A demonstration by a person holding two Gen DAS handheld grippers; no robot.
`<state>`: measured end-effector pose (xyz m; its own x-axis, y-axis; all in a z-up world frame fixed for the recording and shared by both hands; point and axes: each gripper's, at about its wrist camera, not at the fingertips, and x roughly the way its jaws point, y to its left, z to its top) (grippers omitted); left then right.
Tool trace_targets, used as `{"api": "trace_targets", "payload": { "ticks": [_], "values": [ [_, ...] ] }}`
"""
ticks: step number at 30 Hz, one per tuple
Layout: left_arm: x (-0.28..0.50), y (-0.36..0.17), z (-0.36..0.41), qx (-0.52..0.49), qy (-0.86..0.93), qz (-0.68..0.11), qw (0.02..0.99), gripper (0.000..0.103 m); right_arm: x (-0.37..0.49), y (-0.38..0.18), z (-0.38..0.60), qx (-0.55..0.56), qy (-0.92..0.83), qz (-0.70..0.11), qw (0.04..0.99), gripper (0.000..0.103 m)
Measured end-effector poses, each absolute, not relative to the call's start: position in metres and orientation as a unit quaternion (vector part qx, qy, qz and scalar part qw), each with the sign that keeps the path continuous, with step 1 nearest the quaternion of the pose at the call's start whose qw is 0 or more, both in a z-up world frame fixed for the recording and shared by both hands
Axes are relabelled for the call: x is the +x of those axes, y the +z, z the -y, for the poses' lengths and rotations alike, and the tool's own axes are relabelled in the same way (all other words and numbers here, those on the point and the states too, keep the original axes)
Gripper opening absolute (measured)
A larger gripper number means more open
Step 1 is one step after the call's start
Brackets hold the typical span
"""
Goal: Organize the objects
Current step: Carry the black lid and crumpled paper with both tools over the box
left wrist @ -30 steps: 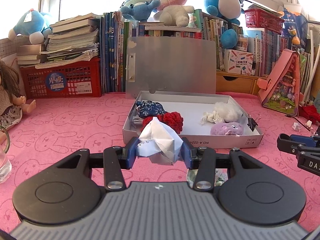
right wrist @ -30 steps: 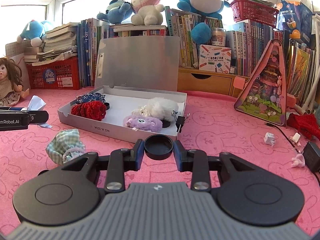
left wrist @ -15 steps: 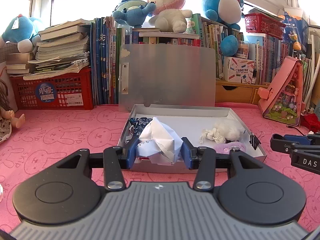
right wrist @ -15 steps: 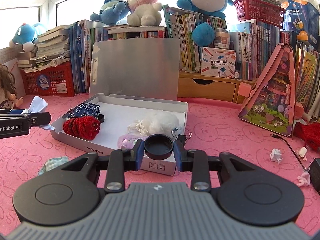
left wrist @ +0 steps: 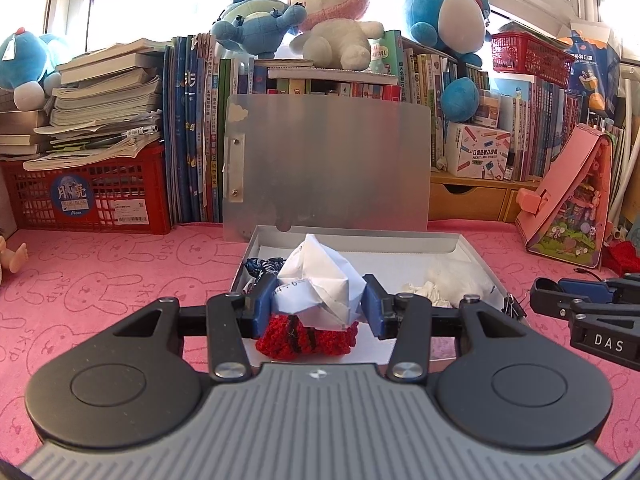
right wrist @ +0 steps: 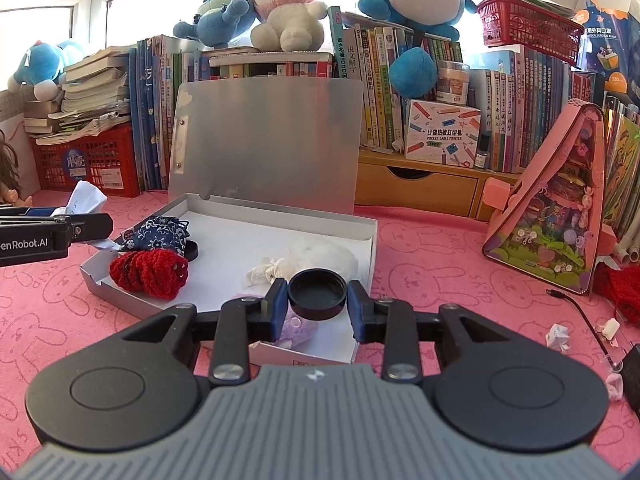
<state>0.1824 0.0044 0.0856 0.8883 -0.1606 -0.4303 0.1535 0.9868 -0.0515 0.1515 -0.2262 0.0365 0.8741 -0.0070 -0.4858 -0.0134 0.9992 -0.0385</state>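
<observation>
Left tool (left wrist: 318, 300) squeezing folded paper (left wrist: 320, 280), right tool (right wrist: 318, 300) squeezing black lid (right wrist: 317, 294); both held over open box (right wrist: 370, 248) at frame centre, ready to drop in

Doll (left wrist: 14, 258) cut off at left edge; purple toy (right wrist: 298, 330) behind tongs.

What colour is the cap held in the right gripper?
Black; the cap shows best in the right wrist view.

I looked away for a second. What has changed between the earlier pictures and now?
Both hand-held grippers moved forward over the open box: the left hand-held gripper carrying the crumpled paper, the right hand-held gripper the black lid. Both grips and the box's contents are unchanged.
</observation>
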Motion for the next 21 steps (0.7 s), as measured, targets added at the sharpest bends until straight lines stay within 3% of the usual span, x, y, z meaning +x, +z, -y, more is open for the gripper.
{"api": "trace_targets", "payload": {
  "ticks": [21],
  "values": [
    [0.292,0.090,0.014,-0.022,-0.118,-0.268,0.956,0.052,0.248,0.038,0.261,0.096,0.034,-0.323,0.941,0.037]
  ]
}}
